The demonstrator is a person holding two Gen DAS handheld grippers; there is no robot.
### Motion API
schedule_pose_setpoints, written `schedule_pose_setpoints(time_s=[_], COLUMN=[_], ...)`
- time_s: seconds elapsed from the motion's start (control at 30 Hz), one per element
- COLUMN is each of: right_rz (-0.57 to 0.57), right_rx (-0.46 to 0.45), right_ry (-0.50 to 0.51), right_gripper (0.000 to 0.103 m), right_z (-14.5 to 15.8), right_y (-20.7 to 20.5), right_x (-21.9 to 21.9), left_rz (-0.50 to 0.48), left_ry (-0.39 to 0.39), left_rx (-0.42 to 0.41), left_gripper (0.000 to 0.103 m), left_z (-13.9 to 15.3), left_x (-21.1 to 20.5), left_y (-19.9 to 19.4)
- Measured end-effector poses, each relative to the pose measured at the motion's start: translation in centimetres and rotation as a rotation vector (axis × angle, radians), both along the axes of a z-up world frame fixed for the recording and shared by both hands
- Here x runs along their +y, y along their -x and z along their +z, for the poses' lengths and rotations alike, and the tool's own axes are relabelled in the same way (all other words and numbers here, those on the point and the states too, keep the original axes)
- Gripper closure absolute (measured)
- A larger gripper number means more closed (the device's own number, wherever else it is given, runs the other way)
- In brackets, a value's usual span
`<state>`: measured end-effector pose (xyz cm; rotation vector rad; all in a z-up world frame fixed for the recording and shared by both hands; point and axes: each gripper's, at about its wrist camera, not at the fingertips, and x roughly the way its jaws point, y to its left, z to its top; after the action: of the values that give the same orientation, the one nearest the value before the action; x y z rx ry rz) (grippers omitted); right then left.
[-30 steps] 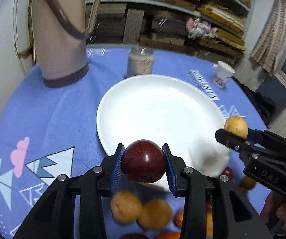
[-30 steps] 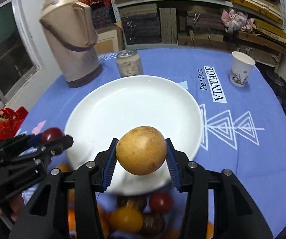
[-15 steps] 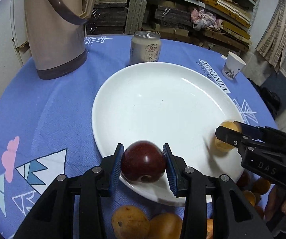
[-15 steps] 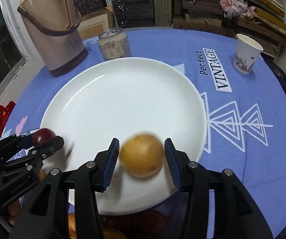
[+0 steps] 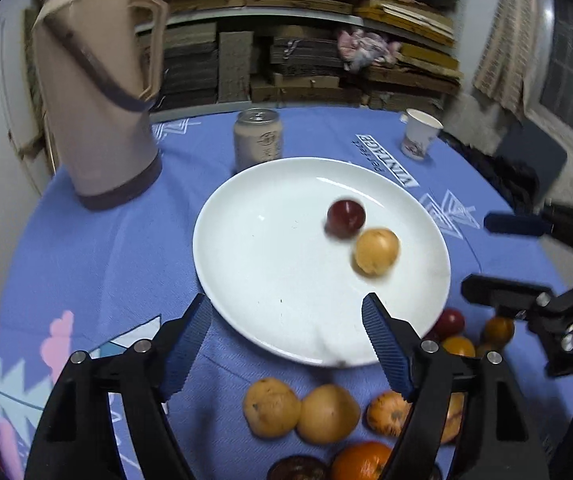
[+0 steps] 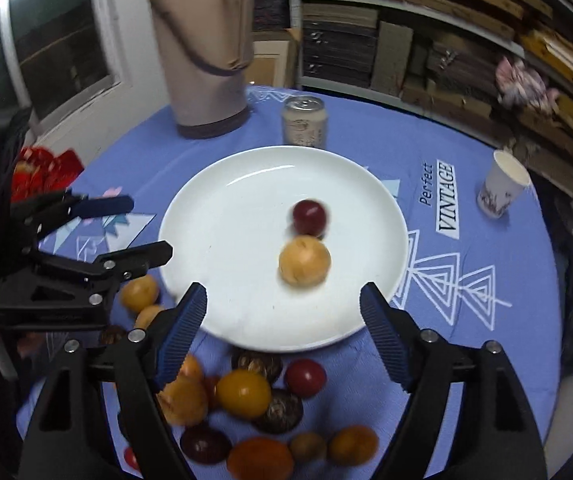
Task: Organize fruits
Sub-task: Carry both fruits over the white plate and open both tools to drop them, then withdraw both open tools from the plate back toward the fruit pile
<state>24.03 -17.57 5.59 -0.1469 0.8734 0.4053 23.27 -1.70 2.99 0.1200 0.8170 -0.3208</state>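
The blue patterned cloth (image 6: 486,240) that covers the round desk carries the only print that can be read: "Perfect" in small dark letters and, beside it, "VINTAGE" in white capitals on a black bar, seen in the right wrist view. The left wrist view shows the same bar upside down. The markings on the pale drink can (image 6: 304,126) and white paper cup (image 6: 502,188) are too blurred to make out.

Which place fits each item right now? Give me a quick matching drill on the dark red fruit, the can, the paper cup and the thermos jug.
Things:
1. dark red fruit
2. can
3. paper cup
4. thermos jug

Places:
A. just behind the plate's far rim
B. on the white plate, beside the yellow fruit
C. far left of the table
D. right of the VINTAGE print

Pairs: 1-B, 2-A, 3-D, 4-C
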Motion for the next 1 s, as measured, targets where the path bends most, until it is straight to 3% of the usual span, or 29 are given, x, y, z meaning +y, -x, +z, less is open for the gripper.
schedule_pose_setpoints(time_s=[0.17, 0.33, 0.57, 1.0], right_rz=[-0.011, -0.014, 0.107, 0.17], right_rx=[-0.008, 0.018, 0.04, 0.104], right_ry=[0.02, 0.05, 0.095, 0.13], right_gripper=[0.026, 0.027, 0.04, 0.041], right_z=[0.7, -0.5, -1.7, -4.1], right_y=[1.3, 2.9, 5.4, 5.4], right_x=[-1.2, -1.9, 0.0, 1.4], left_rz=[0.007, 0.015, -0.022, -0.016], left_ry=[-0.082, -0.072, -0.106, -0.116], left_rx=[0.002, 0.014, 0.037, 0.146], left_gripper=[0.025, 0.025, 0.025, 0.026], left_z=[-0.5, -0.4, -0.8, -3.6], left_x=[-0.2, 1.2, 1.2, 1.5], left_y=[1.5, 3.0, 4.6, 3.7])
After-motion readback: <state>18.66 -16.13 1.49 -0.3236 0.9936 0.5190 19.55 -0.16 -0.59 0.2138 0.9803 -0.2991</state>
